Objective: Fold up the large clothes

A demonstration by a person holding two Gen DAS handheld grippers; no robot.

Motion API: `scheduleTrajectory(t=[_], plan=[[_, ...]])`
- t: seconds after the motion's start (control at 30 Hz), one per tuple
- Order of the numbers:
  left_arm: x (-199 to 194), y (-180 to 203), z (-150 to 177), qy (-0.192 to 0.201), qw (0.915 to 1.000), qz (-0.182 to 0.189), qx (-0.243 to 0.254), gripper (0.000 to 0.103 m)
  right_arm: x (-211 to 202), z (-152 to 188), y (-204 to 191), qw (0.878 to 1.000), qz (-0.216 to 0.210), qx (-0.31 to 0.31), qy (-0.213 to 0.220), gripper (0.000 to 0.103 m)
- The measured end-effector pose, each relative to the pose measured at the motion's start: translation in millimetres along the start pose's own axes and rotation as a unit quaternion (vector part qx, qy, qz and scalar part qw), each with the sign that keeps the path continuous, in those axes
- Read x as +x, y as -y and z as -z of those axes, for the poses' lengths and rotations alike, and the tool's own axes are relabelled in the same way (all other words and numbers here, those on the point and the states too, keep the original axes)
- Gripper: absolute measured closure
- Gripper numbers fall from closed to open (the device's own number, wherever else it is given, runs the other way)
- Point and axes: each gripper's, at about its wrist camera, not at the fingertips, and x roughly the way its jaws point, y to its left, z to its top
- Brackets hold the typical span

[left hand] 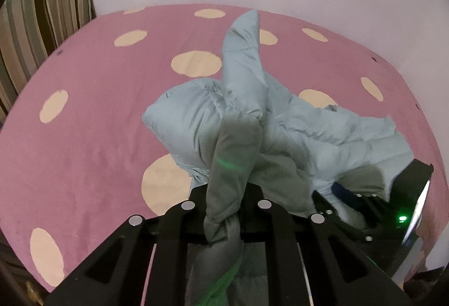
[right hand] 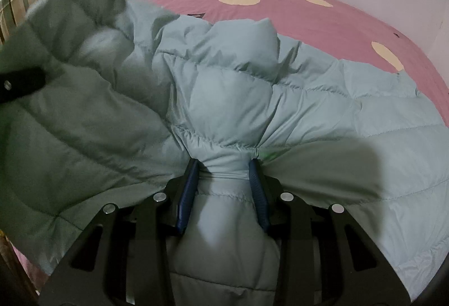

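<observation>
The pale blue quilted jacket (right hand: pixel 252 87) lies bunched on the bed (left hand: pixel 84 137), whose pink sheet carries cream dots. One part of it, probably a sleeve (left hand: pixel 241 76), stands up from the heap, drawn toward the left tongs (left hand: pixel 224 219).

It looks light and puffy, soft with no stiffness of its own, and its smooth shell is likely slippery, so a thin pinch may slide off. Gathered seams, cuffs or hem edges should hold best.

The left tongs are pressed nearly together on a twisted rope of the jacket's fabric. The right tongs (right hand: pixel 224 188) stand partly apart, their blue pads (right hand: pixel 259 188) squeezing a thick bunched fold on both sides.

The left wrist view shows the whole jacket against the bed, a striped cloth (left hand: pixel 42 11) beyond the bed's far left corner, and the right tongs at the jacket's right edge. The right wrist view alone shows the quilting and the pads' bite closely.
</observation>
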Motion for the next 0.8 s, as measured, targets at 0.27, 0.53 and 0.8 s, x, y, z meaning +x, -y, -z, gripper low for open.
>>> scheduleTrajectory(t=[0.27,0.53,0.8], plan=[[-12,25,-3,0.019,0.9989,-0.038,0.019,0.092,-20,0,6,1.0,0.001,-0.003,0.019,0.064],[-19,42,-2,0.027,0.998,-0.05,0.027,0.092,-60,7,35,0.999,0.025,0.007,0.047,0.056],[-25,80,-3,0.035,0.9969,-0.048,0.053,0.092,-87,25,82,0.997,0.041,0.038,0.055,0.056]])
